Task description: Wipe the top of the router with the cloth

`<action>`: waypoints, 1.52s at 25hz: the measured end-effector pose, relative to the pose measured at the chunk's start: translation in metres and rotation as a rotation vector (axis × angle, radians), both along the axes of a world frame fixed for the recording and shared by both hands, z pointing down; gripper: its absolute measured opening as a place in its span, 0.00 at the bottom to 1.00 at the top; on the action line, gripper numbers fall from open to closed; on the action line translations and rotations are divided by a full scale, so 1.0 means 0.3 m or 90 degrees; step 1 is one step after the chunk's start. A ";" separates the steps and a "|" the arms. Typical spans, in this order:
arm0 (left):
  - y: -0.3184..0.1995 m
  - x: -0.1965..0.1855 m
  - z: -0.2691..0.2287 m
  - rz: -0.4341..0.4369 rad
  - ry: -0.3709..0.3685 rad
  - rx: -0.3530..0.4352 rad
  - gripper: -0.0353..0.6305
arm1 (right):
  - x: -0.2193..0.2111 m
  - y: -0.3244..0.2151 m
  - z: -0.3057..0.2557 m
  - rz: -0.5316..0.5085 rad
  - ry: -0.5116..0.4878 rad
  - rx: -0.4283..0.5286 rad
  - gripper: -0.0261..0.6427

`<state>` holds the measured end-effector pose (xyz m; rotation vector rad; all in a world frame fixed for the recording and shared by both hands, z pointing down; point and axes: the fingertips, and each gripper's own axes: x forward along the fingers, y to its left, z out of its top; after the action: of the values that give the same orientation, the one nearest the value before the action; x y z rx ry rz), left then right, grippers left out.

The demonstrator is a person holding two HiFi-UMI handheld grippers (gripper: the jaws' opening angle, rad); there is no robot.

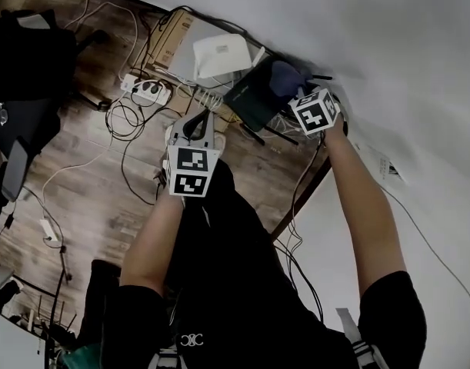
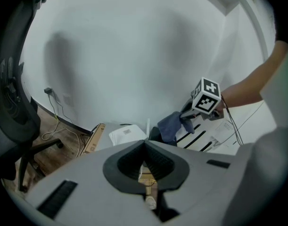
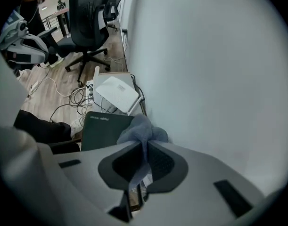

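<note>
Two grippers show in the head view. Left of centre, the left gripper (image 1: 198,125) hangs above the wooden floor (image 1: 88,198), its jaws pressed together on nothing. Further right, in the upper middle, lies the black router (image 1: 254,98). The blue cloth (image 1: 285,79) is bunched over its top, pinched in the right gripper (image 1: 296,94).

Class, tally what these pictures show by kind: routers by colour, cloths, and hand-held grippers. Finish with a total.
Black router: 1
White router: 1
Cloth: 1
Grippers, left gripper and right gripper: 2
Total: 5
</note>
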<state>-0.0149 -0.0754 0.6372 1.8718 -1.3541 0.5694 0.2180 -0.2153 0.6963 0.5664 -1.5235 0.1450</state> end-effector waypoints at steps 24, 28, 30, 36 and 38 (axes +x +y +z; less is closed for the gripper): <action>0.099 -0.046 0.406 -0.017 0.008 -0.070 0.06 | -0.054 -0.143 0.517 -0.068 0.050 0.009 0.07; 0.153 -0.084 0.440 -0.016 -0.005 -0.089 0.06 | -0.082 -0.131 0.532 -0.083 0.034 0.014 0.07; 0.172 -0.094 0.451 -0.016 -0.009 -0.094 0.06 | -0.099 -0.108 0.531 -0.084 0.009 0.010 0.07; 0.173 -0.096 0.463 -0.024 -0.005 -0.091 0.06 | -0.187 -0.006 0.517 -0.079 -0.075 -0.009 0.07; 0.168 -0.086 0.459 -0.019 -0.004 -0.085 0.06 | -0.227 0.041 0.513 -0.073 -0.116 -0.037 0.07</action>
<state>-0.0406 -0.0250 0.7750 1.7413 -1.3124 0.6349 0.1500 -0.2029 0.8503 0.4267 -1.7189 0.1546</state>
